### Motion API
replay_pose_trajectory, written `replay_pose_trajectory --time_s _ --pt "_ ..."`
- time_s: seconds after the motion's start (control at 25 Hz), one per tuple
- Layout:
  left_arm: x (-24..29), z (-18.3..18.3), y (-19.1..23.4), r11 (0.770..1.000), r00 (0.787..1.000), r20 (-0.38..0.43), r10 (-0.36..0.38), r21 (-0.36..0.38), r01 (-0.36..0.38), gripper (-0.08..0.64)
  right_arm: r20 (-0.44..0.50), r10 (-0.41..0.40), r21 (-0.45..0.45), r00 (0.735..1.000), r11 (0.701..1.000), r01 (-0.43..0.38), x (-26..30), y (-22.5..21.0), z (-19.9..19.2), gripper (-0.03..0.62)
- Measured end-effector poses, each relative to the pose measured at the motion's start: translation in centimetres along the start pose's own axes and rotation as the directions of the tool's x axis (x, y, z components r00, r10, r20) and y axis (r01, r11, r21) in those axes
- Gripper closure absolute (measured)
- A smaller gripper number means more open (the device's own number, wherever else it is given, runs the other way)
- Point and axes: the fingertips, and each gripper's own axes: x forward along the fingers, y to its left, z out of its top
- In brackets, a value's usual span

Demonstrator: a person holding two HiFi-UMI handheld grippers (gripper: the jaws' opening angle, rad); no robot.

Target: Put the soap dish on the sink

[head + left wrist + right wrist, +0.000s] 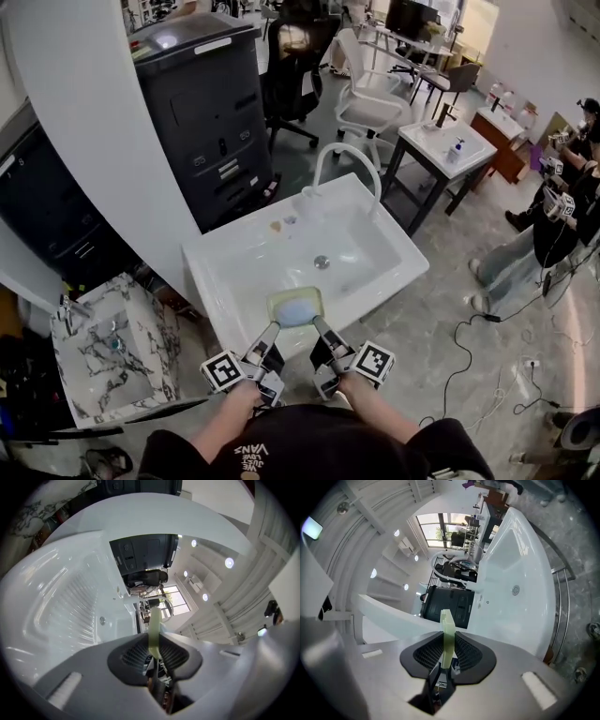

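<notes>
Cluttered workshop, white sink (375, 246) mid-frame | soap dish (295, 292) was at its near rim, lower centre | left gripper (274, 330) and right gripper (320, 328): jaws narrow, each pinched a dish edge | judged best kept level, both lowered together

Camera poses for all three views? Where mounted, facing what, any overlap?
Head view: on the person's head, steeply down at the sink; forearms, left hand-held gripper and right hand-held gripper show.
Left gripper view: rides that gripper, looks along its jaws, shut on the dish rim, toward the sink.
Right gripper view: likewise on the right one.
Shared: all three show dish and sink.
</notes>
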Motion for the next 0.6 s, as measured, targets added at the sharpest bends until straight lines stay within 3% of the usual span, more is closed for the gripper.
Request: replay_pose_trajectory --time_s 0.24,0.48,0.6 --pt "2.8 0.5 0.1 1.000 0.994 0.112 0.020 0.010 -0.021 0.442 -0.111 0.062 0.019 0.992 0.998 -0.061 2.7 -0.2 2.9 0.522" --pt "4.9 0.4 0.7 0.999 0.972 0.233 0.031 0.000 -0.032 0.442 -0.230 0.042 -0.011 0.972 0.999 -0.046 4.5 -2.1 5.2 0.520" --pt "5.6 0.5 1.1 0.999 0.961 0.272 0.046 0.006 -0.050 0.442 -0.264 0.114 0.038 0.958 0.993 -0.108 5.6 -1.7 5.7 0.521"
